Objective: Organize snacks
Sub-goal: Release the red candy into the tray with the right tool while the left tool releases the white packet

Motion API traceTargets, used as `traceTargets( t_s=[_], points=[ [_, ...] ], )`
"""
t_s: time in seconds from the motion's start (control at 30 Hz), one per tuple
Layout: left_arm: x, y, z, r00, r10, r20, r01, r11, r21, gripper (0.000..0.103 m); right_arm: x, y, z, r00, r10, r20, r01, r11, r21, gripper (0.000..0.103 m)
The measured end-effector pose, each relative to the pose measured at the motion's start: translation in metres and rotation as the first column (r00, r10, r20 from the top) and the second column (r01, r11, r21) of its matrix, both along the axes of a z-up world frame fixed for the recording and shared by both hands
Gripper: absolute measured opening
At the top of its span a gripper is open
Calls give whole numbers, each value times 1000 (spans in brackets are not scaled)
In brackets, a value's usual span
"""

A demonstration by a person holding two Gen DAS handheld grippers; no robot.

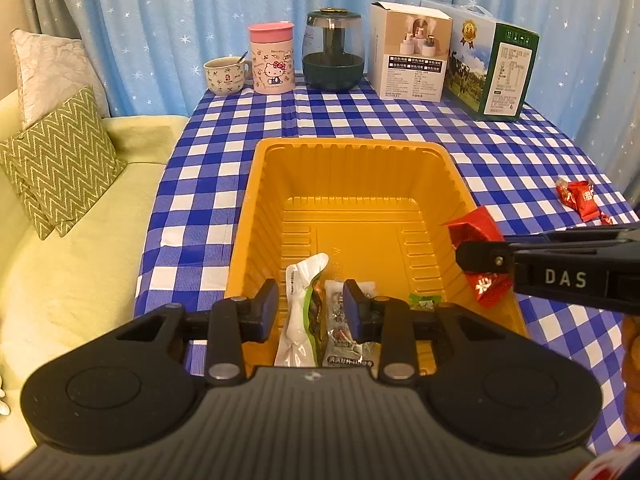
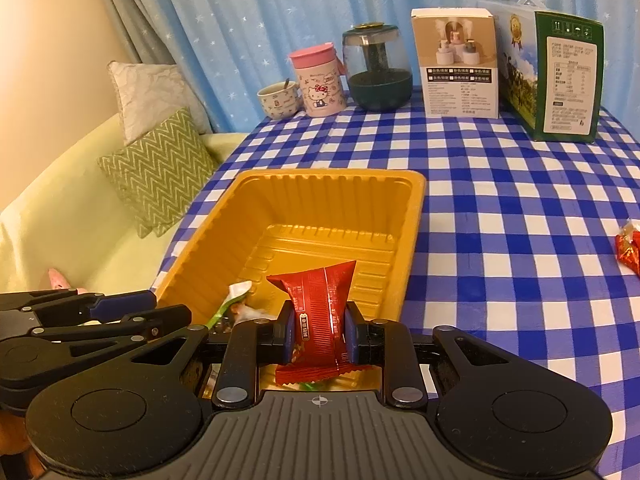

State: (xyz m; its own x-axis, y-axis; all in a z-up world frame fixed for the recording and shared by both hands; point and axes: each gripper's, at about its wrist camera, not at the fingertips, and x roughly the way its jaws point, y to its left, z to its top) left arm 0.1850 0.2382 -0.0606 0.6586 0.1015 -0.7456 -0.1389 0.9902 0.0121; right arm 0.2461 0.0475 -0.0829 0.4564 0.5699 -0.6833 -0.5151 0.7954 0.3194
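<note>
A yellow plastic tray (image 1: 256, 200) sits on the blue checked table; it also shows in the right wrist view (image 2: 412, 232). Inside its near end lie a white and green snack pack (image 1: 300, 320), a clear wrapped snack (image 1: 344, 340) and a small green pack (image 1: 425, 302). My left gripper (image 1: 311, 308) is open and empty above those snacks. My right gripper (image 2: 318, 334) is shut on a red snack packet (image 2: 320, 300) and holds it over the tray's near right part; the packet also shows in the left wrist view (image 1: 476, 232).
More red wrapped snacks (image 1: 582, 200) lie on the table at the right, also in the right wrist view (image 2: 630, 248). At the back stand a cup (image 1: 226, 74), a pink Hello Kitty mug (image 1: 272, 60), a glass jar (image 1: 333, 54) and two boxes (image 1: 408, 56). A sofa with cushions (image 1: 60, 160) is left.
</note>
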Motion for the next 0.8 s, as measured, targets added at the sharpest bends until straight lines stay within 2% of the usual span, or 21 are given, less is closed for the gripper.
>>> traceTargets(
  t_s=[0.27,0.3,0.37,0.4,0.5,0.63,0.8],
  points=[
    [-9,3,3,1000,23,11,-23,1000,-12,31,-2,8,4,1000,21,-7,-20,999,35,25],
    [-10,4,3,1000,27,12,-26,1000,-14,32,-2,9,4,1000,28,-11,-28,999,39,28],
    [-13,4,3,999,33,14,-33,999,-13,33,-1,9,4,999,32,-14,-31,998,52,52],
    [-14,4,4,999,36,14,-36,999,-14,35,-1,7,5,1000,25,-10,-24,998,59,69],
    [-19,3,4,999,40,14,-40,999,-19,43,-3,-2,8,1000,-1,-2,2,997,79,70],
    [-27,-3,7,999,48,19,-47,998,-35,47,-8,-20,13,999,-43,8,43,997,64,70],
    [-41,-18,16,997,62,36,-60,997,-55,64,-19,-55,17,993,-119,1,119,992,50,70]
  ],
)
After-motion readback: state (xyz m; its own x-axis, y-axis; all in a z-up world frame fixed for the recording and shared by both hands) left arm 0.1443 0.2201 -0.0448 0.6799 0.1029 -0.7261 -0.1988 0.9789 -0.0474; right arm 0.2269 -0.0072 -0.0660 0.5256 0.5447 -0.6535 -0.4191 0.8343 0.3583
